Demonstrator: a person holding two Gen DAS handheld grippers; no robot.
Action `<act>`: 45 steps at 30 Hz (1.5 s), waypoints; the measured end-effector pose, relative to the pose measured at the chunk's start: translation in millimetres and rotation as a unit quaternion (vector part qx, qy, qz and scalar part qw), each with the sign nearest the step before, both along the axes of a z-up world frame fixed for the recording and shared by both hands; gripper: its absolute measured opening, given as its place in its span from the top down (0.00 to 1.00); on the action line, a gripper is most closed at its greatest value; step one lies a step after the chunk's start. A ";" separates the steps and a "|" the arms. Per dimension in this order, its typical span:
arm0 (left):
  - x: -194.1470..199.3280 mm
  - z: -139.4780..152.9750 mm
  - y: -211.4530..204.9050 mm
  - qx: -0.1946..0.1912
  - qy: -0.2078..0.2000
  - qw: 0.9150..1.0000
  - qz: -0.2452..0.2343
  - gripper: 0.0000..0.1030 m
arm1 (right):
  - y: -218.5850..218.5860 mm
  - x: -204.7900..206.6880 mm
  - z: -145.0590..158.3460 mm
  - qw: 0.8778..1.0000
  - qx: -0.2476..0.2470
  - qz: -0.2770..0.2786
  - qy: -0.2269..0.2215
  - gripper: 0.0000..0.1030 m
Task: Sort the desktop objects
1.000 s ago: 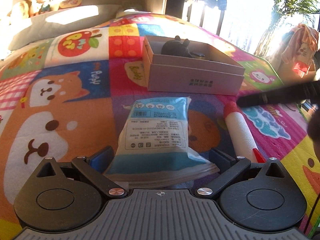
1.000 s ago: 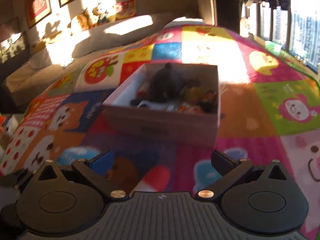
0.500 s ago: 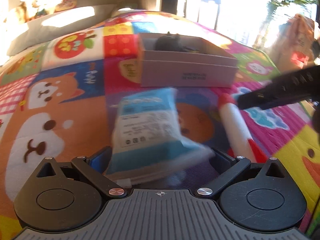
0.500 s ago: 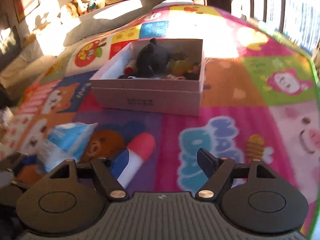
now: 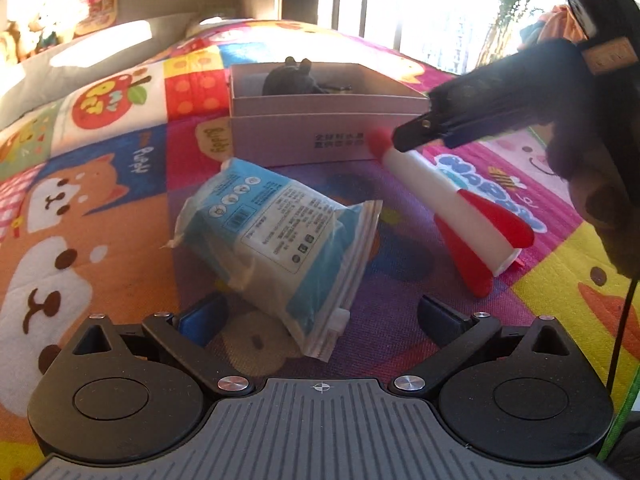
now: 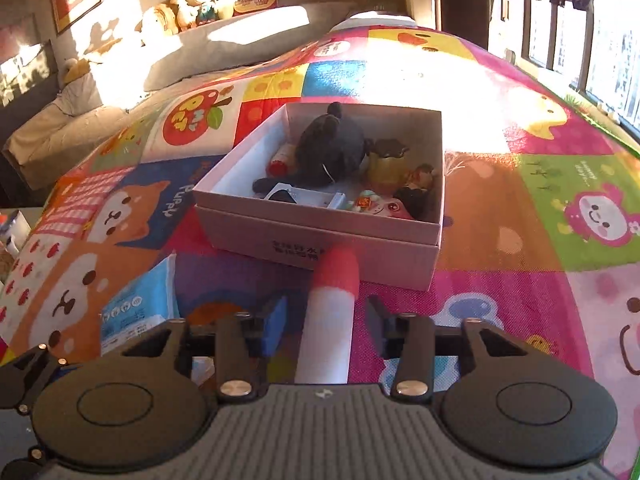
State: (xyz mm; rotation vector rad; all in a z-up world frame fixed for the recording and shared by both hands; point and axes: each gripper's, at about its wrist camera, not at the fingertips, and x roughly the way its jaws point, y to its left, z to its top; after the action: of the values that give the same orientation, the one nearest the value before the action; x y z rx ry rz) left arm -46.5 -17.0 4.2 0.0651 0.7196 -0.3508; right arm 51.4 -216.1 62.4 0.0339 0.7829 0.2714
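Fingers of my right gripper (image 6: 326, 320) stand either side of the toy rocket (image 6: 330, 312), and they have just been closing in on it; a sliver of gap shows on each side of the white body, so I do not count the pads as pressing yet. That rocket lies on the play mat (image 6: 500, 248) just in front of the pink box (image 6: 320, 232), its red nose nearly touching the box wall. It looks like light foam or soft plastic, smooth and round, so I judge it may roll or squirt out of a hard pinch. Best hold is across the plain white barrel, ahead of the red fins, where the sides run parallel. Beside the rocket, farther from the box, lies the blue-and-white packet (image 5: 280, 240), a soft, crinkly, slippery pouch that would sag; its sealed edge or thick middle suits a grip. Around it the fingers of my left gripper (image 5: 320, 316) stand wide and grip nothing.
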 end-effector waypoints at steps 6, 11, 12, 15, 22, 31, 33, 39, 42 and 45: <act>11.0 3.2 1.8 -0.016 0.008 1.000 0.001 0.00 | -21.0 -30.3 -17.4 1.000 0.006 -0.005 0.027 0.32; 37.7 12.1 3.0 -0.068 0.029 0.997 0.024 0.00 | -36.6 -56.7 -27.8 0.999 0.011 -0.023 0.046 0.32; 43.3 13.9 2.0 -0.076 0.031 0.996 0.030 0.00 | -39.7 -60.7 -28.5 0.998 0.016 -0.027 0.049 0.32; 59.2 17.9 -6.4 -0.070 0.019 0.997 0.041 0.00 | -44.5 -71.2 -31.3 0.998 0.027 -0.037 0.053 0.32; 76.9 15.4 -19.1 -0.004 0.003 0.999 0.052 0.00 | -32.0 -86.0 -33.6 0.998 0.032 -0.026 0.045 0.34; 58.3 1.7 17.6 0.019 0.012 0.995 0.092 0.00 | -23.3 -90.3 -26.7 1.000 -0.004 -0.026 0.009 0.40; 53.1 0.7 19.4 0.021 0.006 0.995 0.094 0.00 | -24.2 -85.6 -25.2 1.000 -0.010 -0.029 0.005 0.40; 51.7 1.1 19.7 0.016 0.002 0.995 0.095 0.00 | -5.3 -67.8 -29.2 0.999 -0.045 -0.026 -0.009 0.49; 50.3 2.0 20.5 0.010 -0.002 0.996 0.089 0.00 | 4.2 -59.7 -34.1 0.998 -0.059 -0.020 -0.013 0.55; 44.9 4.9 13.6 0.019 -0.013 0.998 0.059 0.00 | 5.8 -51.8 -37.0 0.998 -0.065 -0.021 0.003 0.72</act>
State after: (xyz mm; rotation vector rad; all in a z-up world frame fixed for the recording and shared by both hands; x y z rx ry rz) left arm -1.6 -3.4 9.2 0.0621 0.7004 -0.2226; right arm -0.4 -210.3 25.4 -0.0718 0.8030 0.1800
